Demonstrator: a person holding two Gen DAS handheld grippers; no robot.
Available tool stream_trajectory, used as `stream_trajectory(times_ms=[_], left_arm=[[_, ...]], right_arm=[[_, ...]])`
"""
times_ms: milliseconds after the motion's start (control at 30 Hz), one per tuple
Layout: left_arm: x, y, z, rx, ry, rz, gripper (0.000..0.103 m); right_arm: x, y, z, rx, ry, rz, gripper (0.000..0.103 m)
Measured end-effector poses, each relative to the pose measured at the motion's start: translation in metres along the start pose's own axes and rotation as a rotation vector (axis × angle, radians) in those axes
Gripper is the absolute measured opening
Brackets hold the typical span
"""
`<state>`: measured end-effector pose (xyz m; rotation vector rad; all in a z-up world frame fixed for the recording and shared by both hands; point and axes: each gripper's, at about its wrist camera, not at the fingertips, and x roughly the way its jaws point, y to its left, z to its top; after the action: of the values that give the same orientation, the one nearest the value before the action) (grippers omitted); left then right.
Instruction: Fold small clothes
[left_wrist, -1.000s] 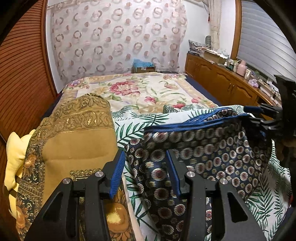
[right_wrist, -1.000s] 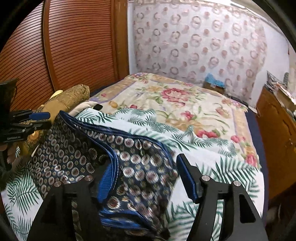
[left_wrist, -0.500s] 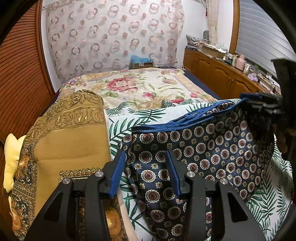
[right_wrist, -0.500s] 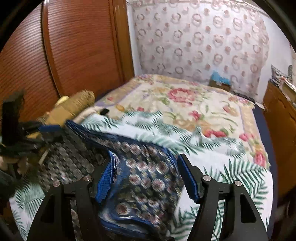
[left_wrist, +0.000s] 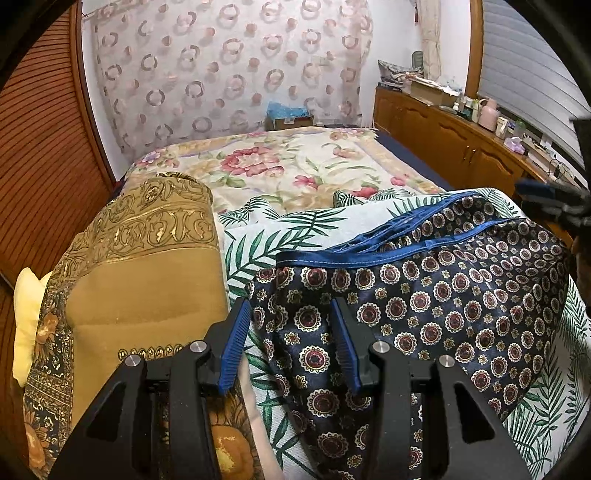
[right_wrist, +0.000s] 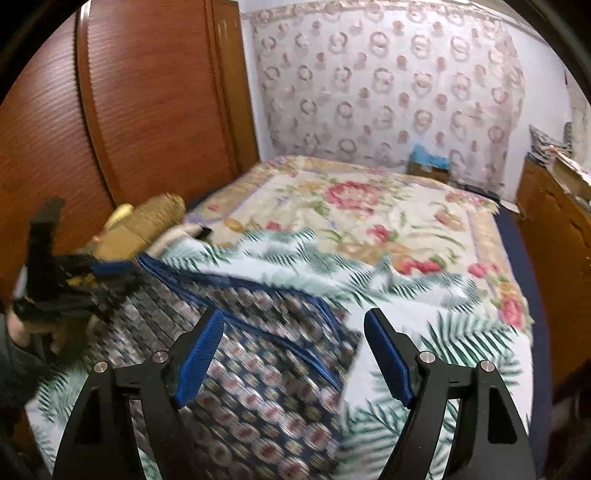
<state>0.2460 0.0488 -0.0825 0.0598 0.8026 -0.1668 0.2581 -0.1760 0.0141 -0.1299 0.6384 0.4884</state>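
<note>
One small navy garment (left_wrist: 436, 306) with medallion print and blue trim is seen spread on a palm-leaf sheet (left_wrist: 280, 236) at the near end of the bed (left_wrist: 295, 166). Its near left part is seen between the fingers of the left claw (left_wrist: 291, 343), which is part open; whether the pads press the cloth cannot be told. The right claw (right_wrist: 295, 354) is being opened wide above the garment's right edge, with nothing gripped. A gold patterned blanket (left_wrist: 140, 280) is piled just left of the garment, against a wooden wardrobe (right_wrist: 129, 110).
</note>
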Motion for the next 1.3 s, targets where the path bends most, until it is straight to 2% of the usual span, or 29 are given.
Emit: stream_trajectory(times_ms=[200, 367, 467, 533, 600, 633, 667, 700, 733, 767, 867, 1033, 1133, 1300], left_arm=[[-0.001, 0.0, -0.002, -0.001, -0.001, -0.001, 0.046], [-0.001, 0.0, -0.002, 0.003, 0.001, 0.002, 0.046], [-0.001, 0.0, -0.003, 0.002, 0.002, 0.003, 0.046], [-0.001, -0.002, -0.004, 0.002, 0.001, 0.003, 0.046], [-0.001, -0.002, -0.003, 0.004, 0.003, 0.004, 0.046], [-0.001, -0.003, -0.004, 0.004, 0.002, 0.004, 0.046], [0.0, -0.004, -0.004, 0.005, 0.003, 0.003, 0.046], [0.0, -0.004, -0.005, 0.005, 0.003, 0.0, 0.046], [0.0, -0.005, -0.005, 0.006, 0.003, -0.001, 0.046], [0.0, -0.006, -0.005, 0.007, 0.003, -0.002, 0.046], [-0.001, -0.009, -0.004, 0.013, 0.001, -0.01, 0.046], [-0.005, -0.015, 0.0, 0.017, -0.013, -0.033, 0.046], [-0.005, -0.019, 0.003, 0.023, -0.019, -0.05, 0.046], [-0.001, -0.031, 0.01, 0.043, -0.021, -0.077, 0.046]], right_arm=[[0.019, -0.016, -0.027, 0.031, 0.112, -0.028, 0.08], [0.035, -0.023, -0.03, 0.074, 0.148, 0.047, 0.08], [0.055, -0.024, -0.025, 0.068, 0.173, 0.091, 0.08], [0.057, -0.021, -0.022, 0.043, 0.166, 0.091, 0.078], [0.057, -0.021, -0.023, 0.021, 0.158, 0.094, 0.067], [0.058, -0.019, -0.022, 0.011, 0.155, 0.096, 0.057], [0.058, -0.017, -0.024, 0.001, 0.153, 0.097, 0.041], [0.058, -0.017, -0.025, -0.008, 0.152, 0.1, 0.033], [0.06, -0.017, -0.025, -0.011, 0.152, 0.125, 0.017], [0.059, -0.016, -0.028, -0.009, 0.157, 0.157, 0.013], [0.054, -0.016, -0.029, -0.043, 0.15, 0.163, 0.009], [0.034, -0.026, -0.023, -0.055, 0.131, 0.166, 0.008], [0.02, -0.033, -0.021, -0.086, 0.123, 0.115, 0.008], [0.01, -0.066, -0.018, -0.049, 0.129, 0.022, 0.009]])
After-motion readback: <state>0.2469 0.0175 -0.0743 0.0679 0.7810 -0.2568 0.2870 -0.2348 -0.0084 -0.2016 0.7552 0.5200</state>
